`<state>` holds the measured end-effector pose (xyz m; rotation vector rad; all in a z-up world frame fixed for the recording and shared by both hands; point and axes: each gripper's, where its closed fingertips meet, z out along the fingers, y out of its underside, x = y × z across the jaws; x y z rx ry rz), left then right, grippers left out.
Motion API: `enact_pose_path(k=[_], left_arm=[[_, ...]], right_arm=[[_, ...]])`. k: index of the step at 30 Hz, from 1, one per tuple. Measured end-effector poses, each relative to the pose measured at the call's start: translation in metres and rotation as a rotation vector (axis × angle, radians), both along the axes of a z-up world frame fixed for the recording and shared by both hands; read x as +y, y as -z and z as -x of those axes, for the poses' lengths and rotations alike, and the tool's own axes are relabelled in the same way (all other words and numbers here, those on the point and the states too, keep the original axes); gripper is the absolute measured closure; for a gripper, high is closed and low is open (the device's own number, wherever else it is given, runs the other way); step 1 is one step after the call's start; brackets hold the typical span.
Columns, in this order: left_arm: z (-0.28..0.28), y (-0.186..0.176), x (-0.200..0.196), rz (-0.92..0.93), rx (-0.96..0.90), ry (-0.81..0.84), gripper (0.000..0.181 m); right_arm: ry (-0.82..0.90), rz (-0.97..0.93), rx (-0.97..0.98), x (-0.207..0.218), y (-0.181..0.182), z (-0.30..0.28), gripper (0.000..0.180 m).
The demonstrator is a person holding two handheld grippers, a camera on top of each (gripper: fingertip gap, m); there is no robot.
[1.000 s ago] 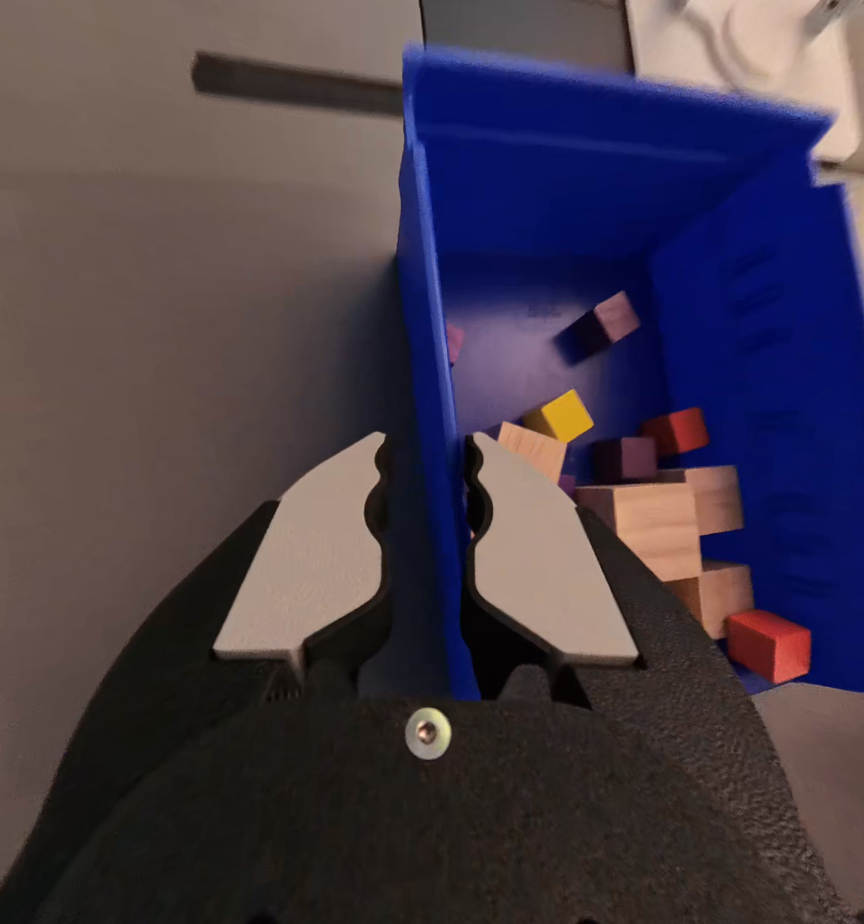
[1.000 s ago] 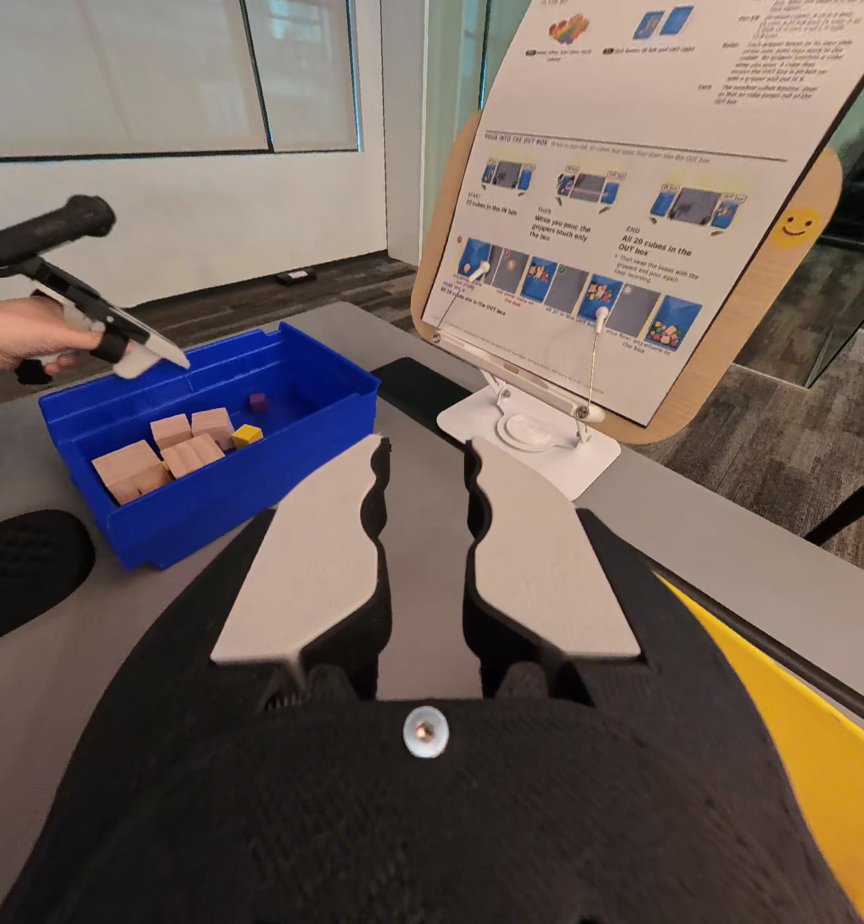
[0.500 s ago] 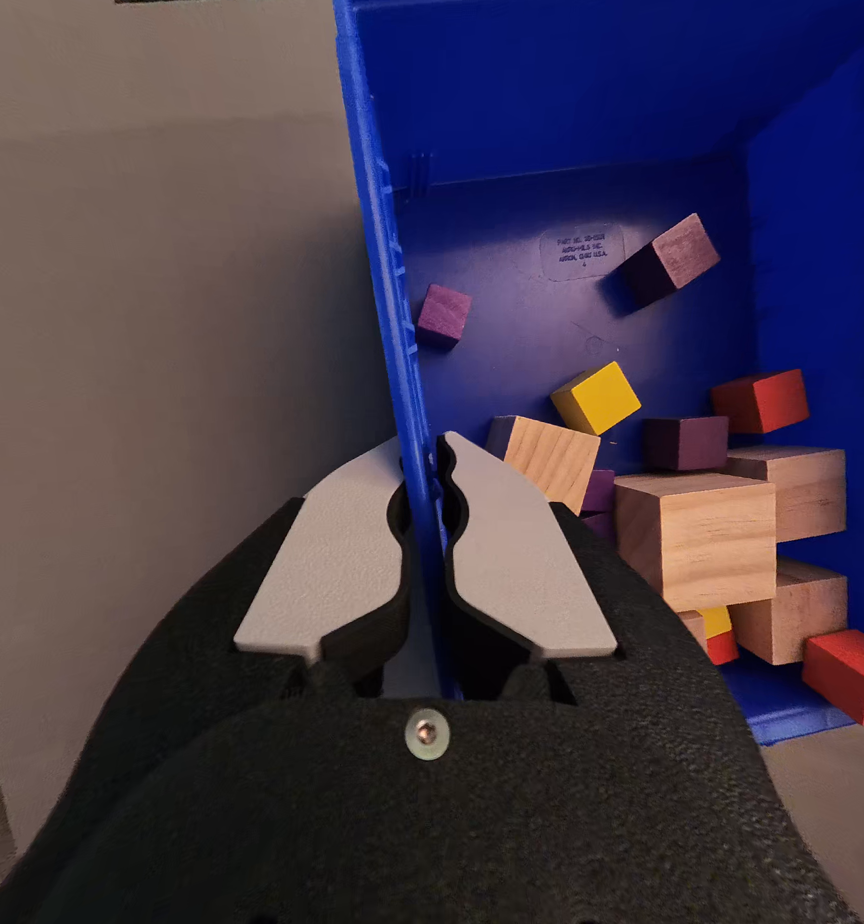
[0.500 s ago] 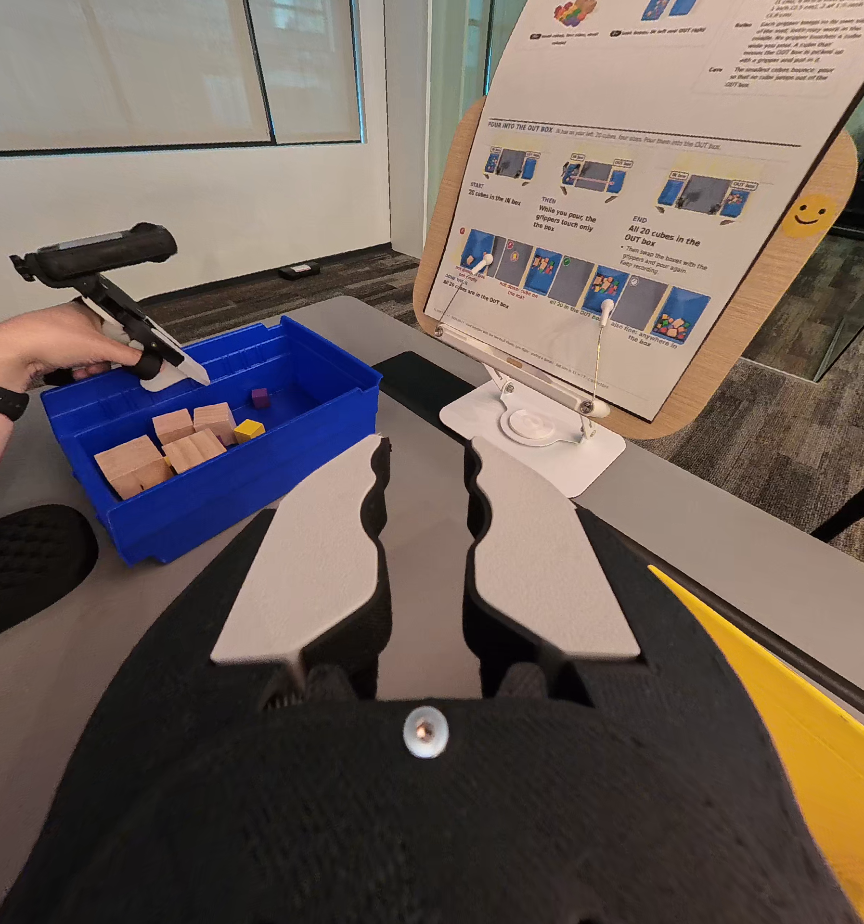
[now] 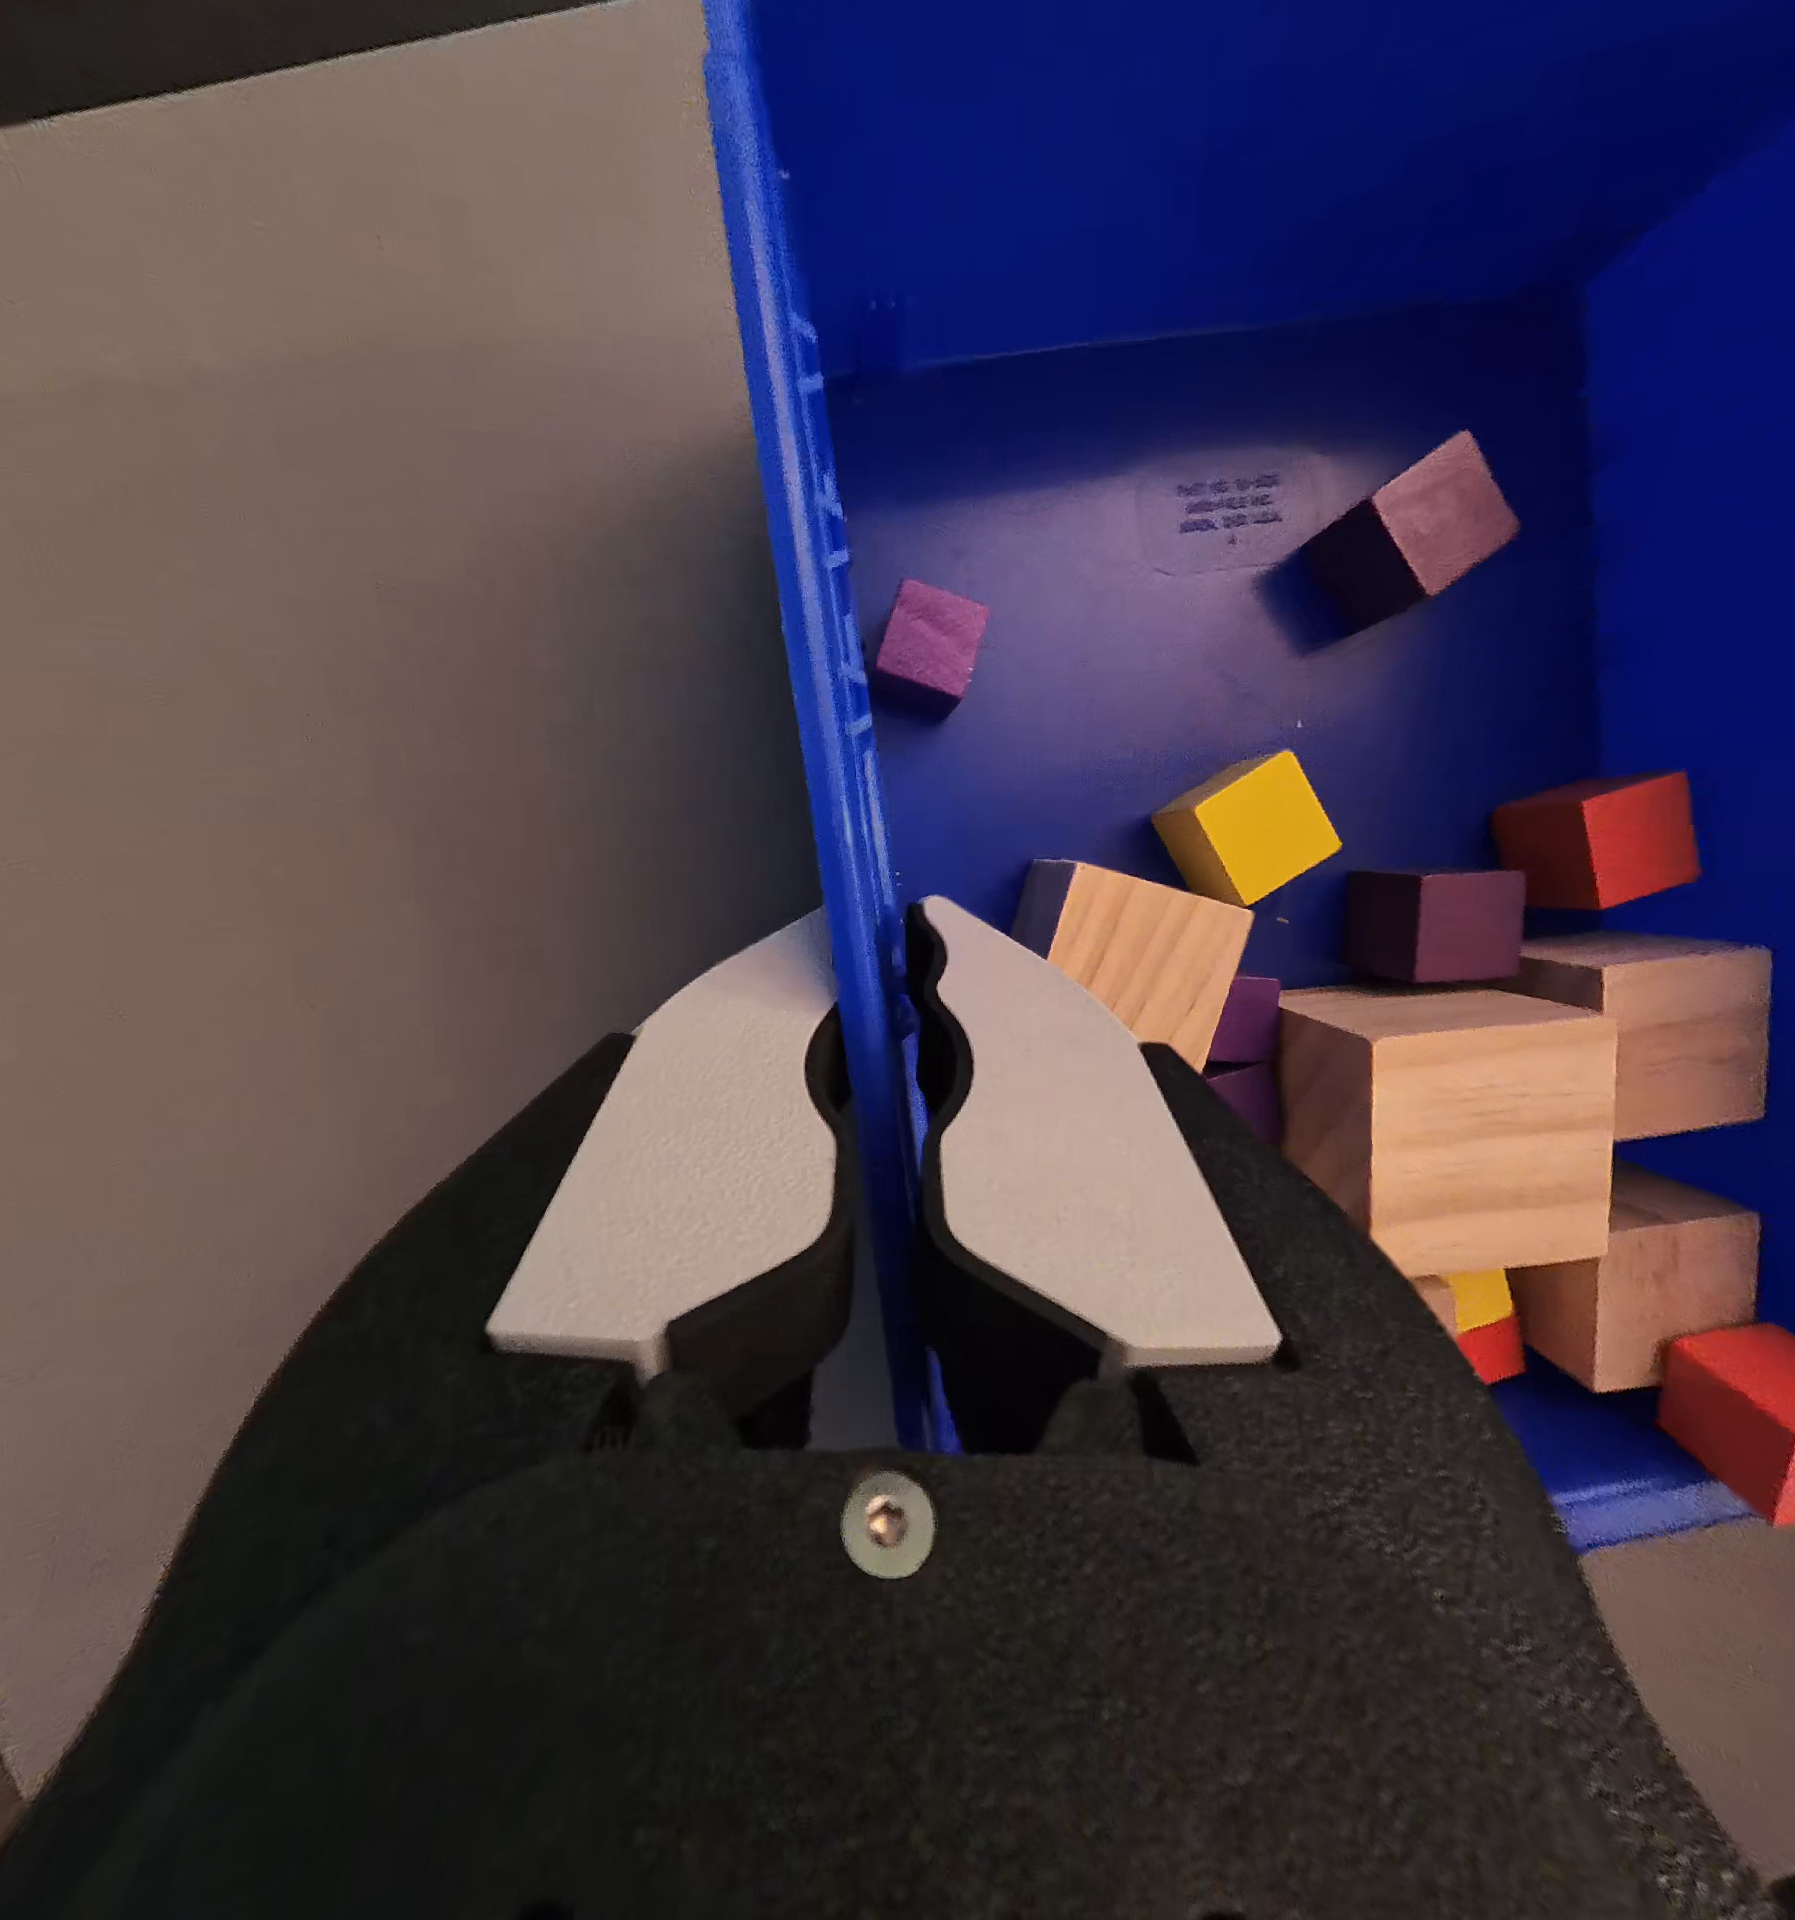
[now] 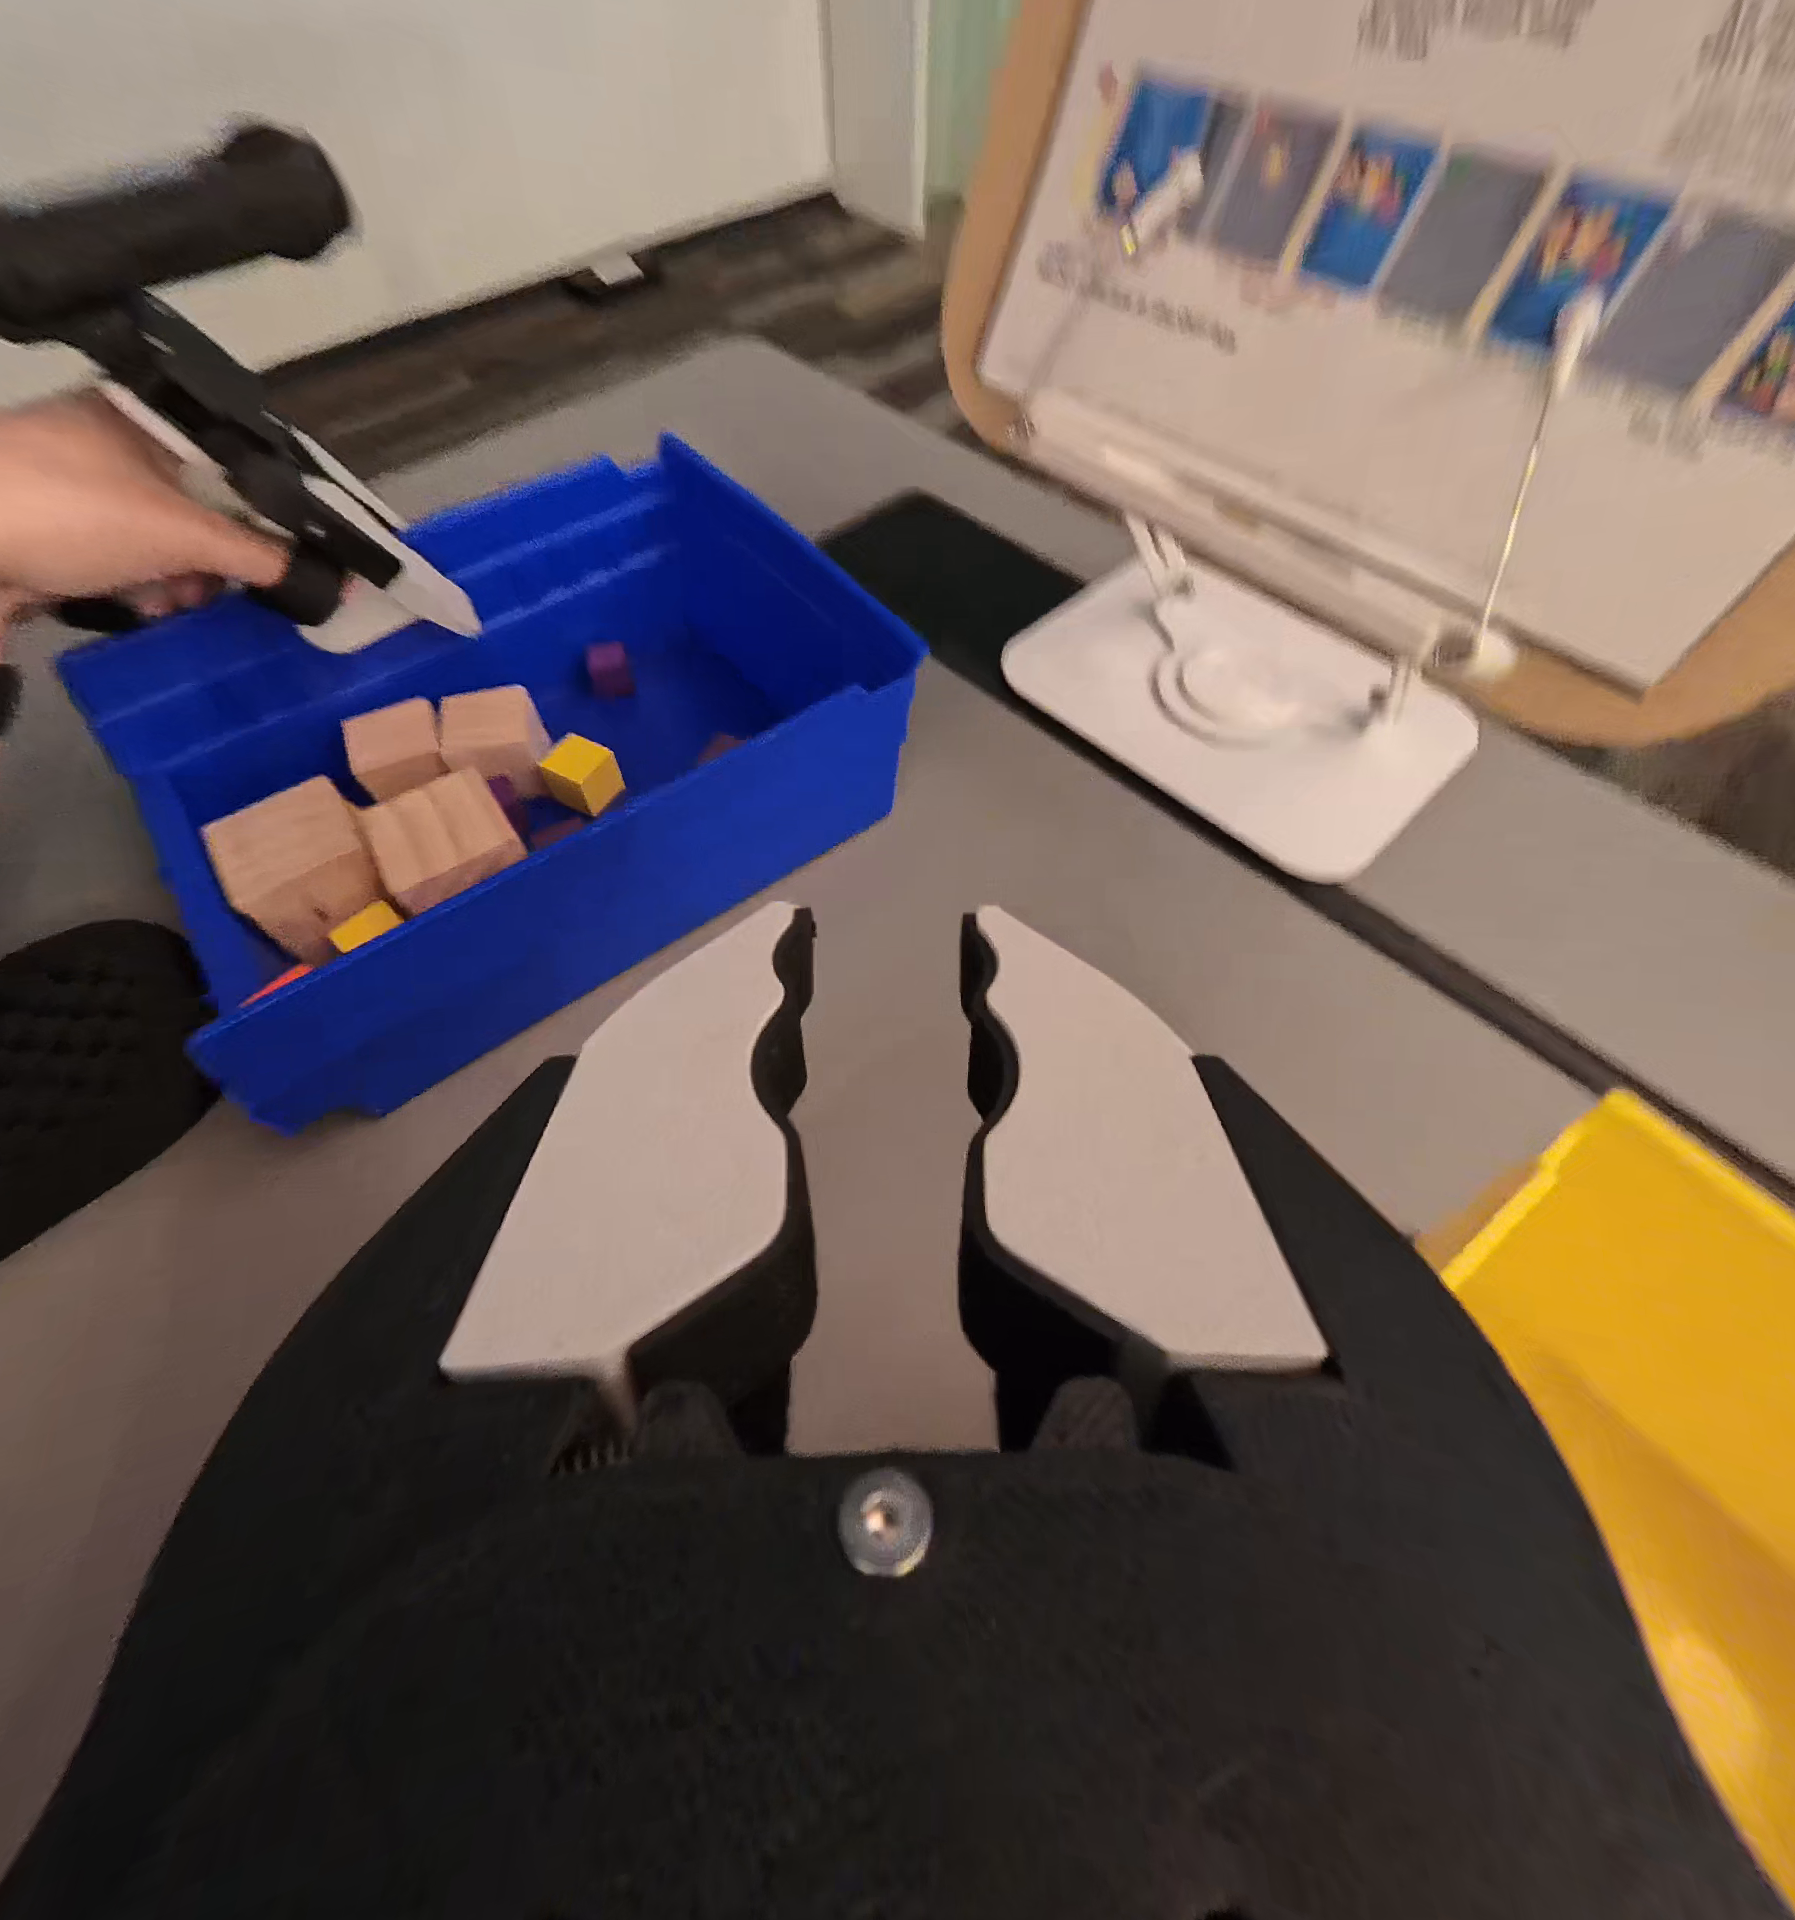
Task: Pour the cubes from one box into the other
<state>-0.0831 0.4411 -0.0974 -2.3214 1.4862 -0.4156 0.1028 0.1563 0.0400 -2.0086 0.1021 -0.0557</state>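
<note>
Left gripper (image 5: 877,1023) pinches the wall of the blue box (image 6: 602,894) of cubes (image 5: 1444,1112) while the right gripper (image 6: 885,1023) hangs parted and empty beside it, the lift and tip toward the yellow box (image 6: 1651,1351) apparently next.

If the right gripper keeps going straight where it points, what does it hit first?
Probably the bare grey table: the right gripper, jaws open, aims between the blue box and the white stand base. Depth is unclear.

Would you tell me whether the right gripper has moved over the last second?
Yes. The right gripper has dipped and shifted: the fixed stand sits higher and farther right, and more yellow box shows.
</note>
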Motion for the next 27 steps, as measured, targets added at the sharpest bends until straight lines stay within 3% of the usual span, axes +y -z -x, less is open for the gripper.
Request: enact_pose_path(k=[8,13,18,23,27], left_arm=[[-0.039,0.001,-0.047,-0.043,0.065,0.042,0.175],[-0.049,0.001,-0.058,-0.065,0.07,0.077,0.173],[-0.05,0.001,-0.061,-0.04,0.054,0.094,0.174],[-0.051,0.001,-0.062,-0.021,0.047,0.099,0.175],[-0.054,0.001,-0.065,-0.015,0.045,0.113,0.175]], right_arm=[[0.037,0.2,0.296,0.032,0.055,0.025,0.15],[0.071,0.299,0.414,0.033,0.08,0.03,0.159],[0.079,0.285,0.486,0.039,0.079,0.029,0.145],[0.084,0.442,0.48,0.036,0.104,0.034,0.127],[0.134,0.471,0.623,0.032,0.107,0.037,0.121]])
